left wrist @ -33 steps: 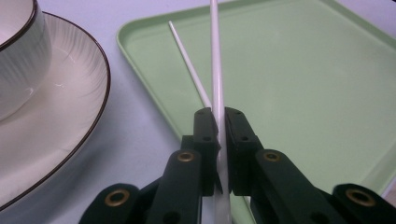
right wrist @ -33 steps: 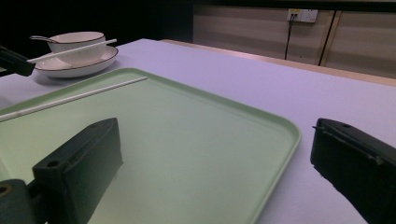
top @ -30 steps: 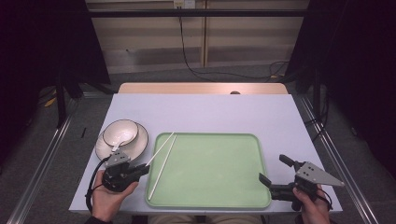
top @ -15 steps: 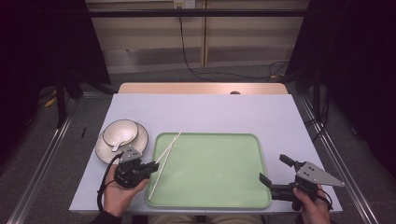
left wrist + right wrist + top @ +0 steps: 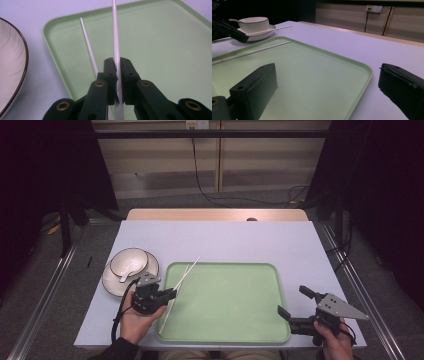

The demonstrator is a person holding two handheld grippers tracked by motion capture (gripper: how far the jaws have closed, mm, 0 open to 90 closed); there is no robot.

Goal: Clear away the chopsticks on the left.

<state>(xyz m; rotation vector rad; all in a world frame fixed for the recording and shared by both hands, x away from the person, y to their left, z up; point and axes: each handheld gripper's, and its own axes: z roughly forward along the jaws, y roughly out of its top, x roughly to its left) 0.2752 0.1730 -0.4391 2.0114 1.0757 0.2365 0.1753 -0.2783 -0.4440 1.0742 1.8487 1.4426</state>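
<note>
The left gripper [image 5: 116, 75] clamps one white chopstick [image 5: 115, 37] over the green tray's [image 5: 235, 305] near-left edge — its twin [image 5: 87, 47] apparently lies in the tray. Next, judging by this, lower and release it alongside (the right gripper [image 5: 295, 311] stands wide, idle, near right).

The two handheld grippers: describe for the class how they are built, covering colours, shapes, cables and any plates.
Both are black. The left gripper has blocky jaw links joined by brass-coloured pivot rivets, a small grey plate on top and a black cable looping beneath the hand. The right gripper has thick, square-ended black jaws and carries a larger grey three-cornered plate. A dark sleeve covers the left forearm.
</note>
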